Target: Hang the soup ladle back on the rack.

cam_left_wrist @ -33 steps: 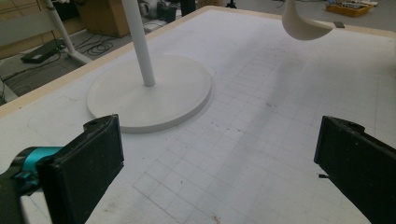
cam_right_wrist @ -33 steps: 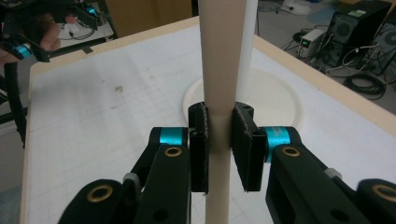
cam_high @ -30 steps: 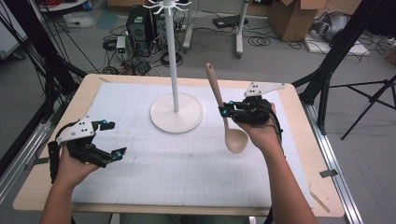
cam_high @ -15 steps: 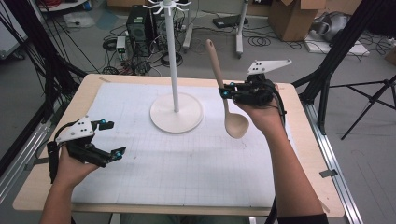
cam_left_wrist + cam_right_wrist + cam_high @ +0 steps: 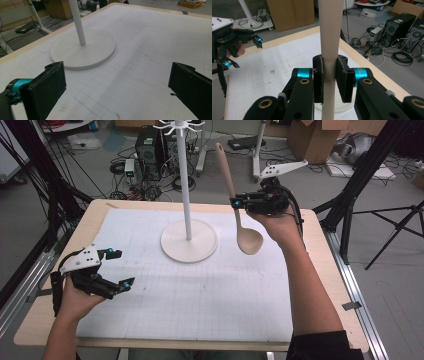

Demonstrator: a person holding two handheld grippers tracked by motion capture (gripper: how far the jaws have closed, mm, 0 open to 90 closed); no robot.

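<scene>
1. While the right hand-held gripper (image 5: 239, 201) hangs in the air over the far right of the counter (image 5: 330, 285), its jaws are clamped tight on the handle of the long beige wooden spoon (image 5: 237, 205), and the right gripper view shows the pads squeezing that handle (image 5: 329, 50) from both sides.
2. Spoon position: well off the counter, nearly upright, bowl (image 5: 249, 241) hanging down and the handle tip pointing up and a little to the far left.
3. Just left of it stands the white hook stand with a round flat base (image 5: 189, 241), its thin pole rising to a crown of small hooks (image 5: 178, 126) at the far top; spoon and pole are near each other but apart.
4. My read of the step: the spoon is being carried up toward those hooks for hanging, and it isn't on one yet.
5. Next move, I'd judge, calls for lifting higher and swinging left so the handle tip meets a hook; whether the tip has a hole I cannot tell.
6. Over at the near left, the left hand-held gripper (image 5: 116, 268) sits low over the white gridded mat (image 5: 200, 290), jaws spread wide, holding nothing, idle.
</scene>
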